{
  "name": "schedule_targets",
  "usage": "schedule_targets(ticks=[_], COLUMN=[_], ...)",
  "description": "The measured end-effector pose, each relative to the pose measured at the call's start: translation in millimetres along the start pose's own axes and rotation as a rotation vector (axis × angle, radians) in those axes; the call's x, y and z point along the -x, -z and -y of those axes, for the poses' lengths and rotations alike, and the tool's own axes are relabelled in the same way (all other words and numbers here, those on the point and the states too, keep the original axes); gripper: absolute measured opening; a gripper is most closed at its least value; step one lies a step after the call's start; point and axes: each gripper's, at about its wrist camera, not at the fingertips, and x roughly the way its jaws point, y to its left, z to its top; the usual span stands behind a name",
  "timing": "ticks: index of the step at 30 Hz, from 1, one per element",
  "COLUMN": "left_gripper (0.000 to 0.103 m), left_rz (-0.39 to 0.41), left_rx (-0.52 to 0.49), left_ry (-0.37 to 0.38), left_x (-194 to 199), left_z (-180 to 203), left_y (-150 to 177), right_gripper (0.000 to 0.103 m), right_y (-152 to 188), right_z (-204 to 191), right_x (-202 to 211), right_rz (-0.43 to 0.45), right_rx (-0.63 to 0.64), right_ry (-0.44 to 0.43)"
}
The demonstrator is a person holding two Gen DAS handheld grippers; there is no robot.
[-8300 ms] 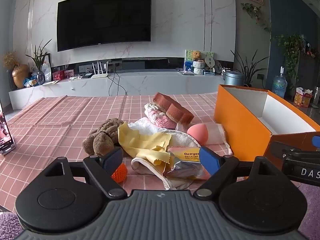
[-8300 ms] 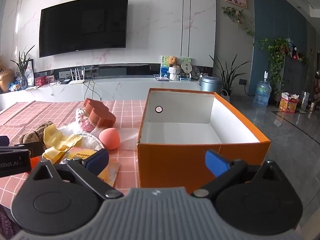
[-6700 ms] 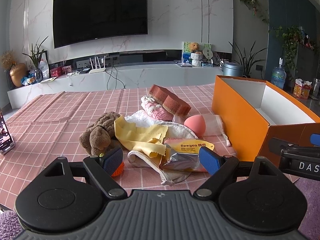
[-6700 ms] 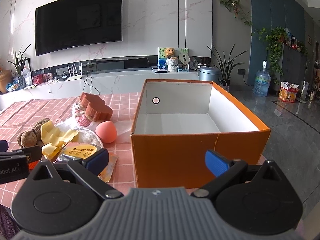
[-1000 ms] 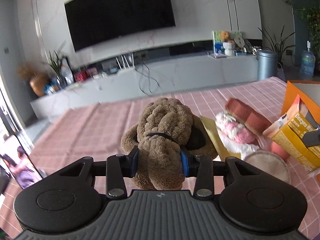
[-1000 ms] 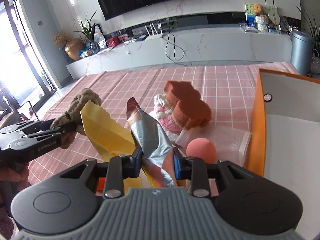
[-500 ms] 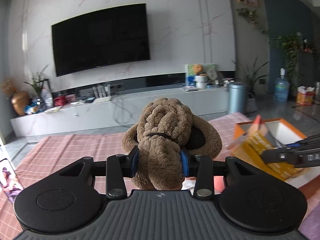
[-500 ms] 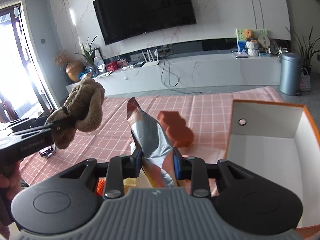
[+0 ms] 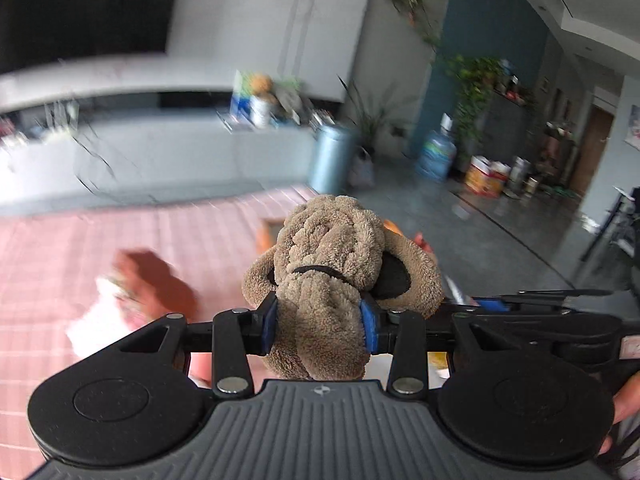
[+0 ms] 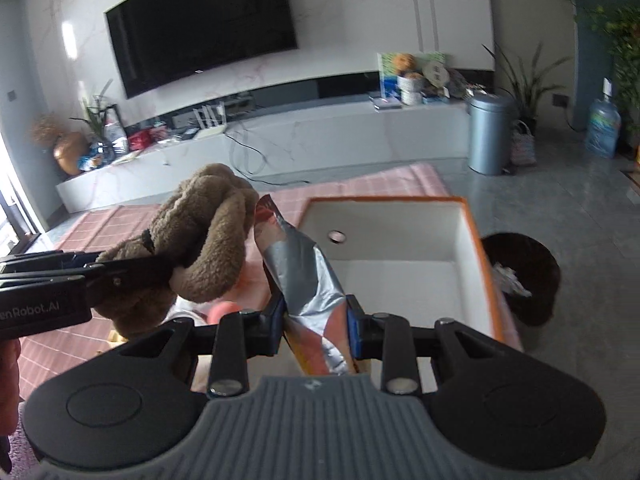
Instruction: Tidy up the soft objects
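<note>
My left gripper point(image 9: 319, 322) is shut on a brown plush dog point(image 9: 332, 276) and holds it in the air; the dog also shows in the right wrist view point(image 10: 196, 236), left of the box. My right gripper point(image 10: 316, 326) is shut on a crumpled silver and orange snack packet point(image 10: 308, 276), held just above the near left rim of the open orange box point(image 10: 476, 240), whose white inside holds nothing. The left gripper's arm point(image 10: 60, 280) reaches in from the left.
A red-brown sponge point(image 9: 156, 276) and white-pink soft items point(image 9: 104, 312) lie blurred on the pink checked tablecloth point(image 9: 60, 248). A pink ball point(image 10: 224, 312) peeks under the dog. A dark waste bin point(image 10: 524, 276) stands on the floor right of the box.
Both grippers have swung right toward the orange box with their loads. The dog is now close beside the packet, and the packet is over the box's near left edge.
</note>
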Motion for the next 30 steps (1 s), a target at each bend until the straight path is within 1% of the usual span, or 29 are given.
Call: schedule_targets(ticks=[2, 6, 8, 11, 13, 15, 17, 19, 23, 25, 28, 30], left_gripper=[0.046, 0.046, 0.046, 0.046, 0.046, 0.046, 0.046, 0.046, 0.046, 0.045, 0.045, 0.047], left_rz=[-0.045, -0.121, -0.161, -0.207, -0.253, -0.295, -0.335, -0.357, -0.397, -0.399, -0.412, -0.411], left_rx=[0.0, 0.007, 0.03, 0.015, 0.025, 0.048, 0.071, 0.069, 0.06, 0.031, 0.003, -0.006], left_ry=[0.028, 0.027, 0.027, -0.007, -0.021, -0.031, -0.042, -0.052, -0.072, -0.093, -0.115, -0.124], left_x=[-18.5, -54.1, -67.1, -82.0, -90.9, -99.4, -106.3, -109.7, -120.9, -119.8, -128.1, -132.1], left_z=[7.5, 20.2, 18.0, 25.9, 27.6, 31.0, 30.2, 30.6, 32.8, 35.4, 39.9, 40.6], left_y=[-0.8, -2.9, -1.2, 7.4, 11.4, 16.8, 20.1, 24.1, 26.9, 27.2, 24.8, 22.7], right_gripper=[0.03, 0.03, 0.03, 0.03, 0.03, 0.029, 0.028, 0.026, 0.026, 0.026, 0.026, 0.026], right_y=[1.4, 8.7, 11.0, 13.1, 13.7, 15.2, 17.5, 19.8, 23.1, 24.6, 24.7, 23.9], right_z=[15.1, 38.8, 51.9, 64.1, 70.3, 71.8, 70.8, 72.3, 75.5, 76.9, 76.1, 75.4], right_x=[-5.4, -23.2, -32.4, -48.4, -58.9, -67.4, -74.3, -81.0, -93.4, -99.4, -104.2, -106.4], right_rz=[-0.023, -0.073, -0.103, -0.15, -0.185, -0.217, -0.234, -0.248, -0.287, -0.304, -0.315, -0.32], right_rx=[-0.014, -0.043, -0.084, -0.135, -0.164, -0.172, -0.154, -0.146, -0.132, -0.123, -0.111, -0.105], right_ry=[0.032, 0.079, 0.08, 0.079, 0.08, 0.075, 0.068, 0.082, 0.096, 0.103, 0.116, 0.122])
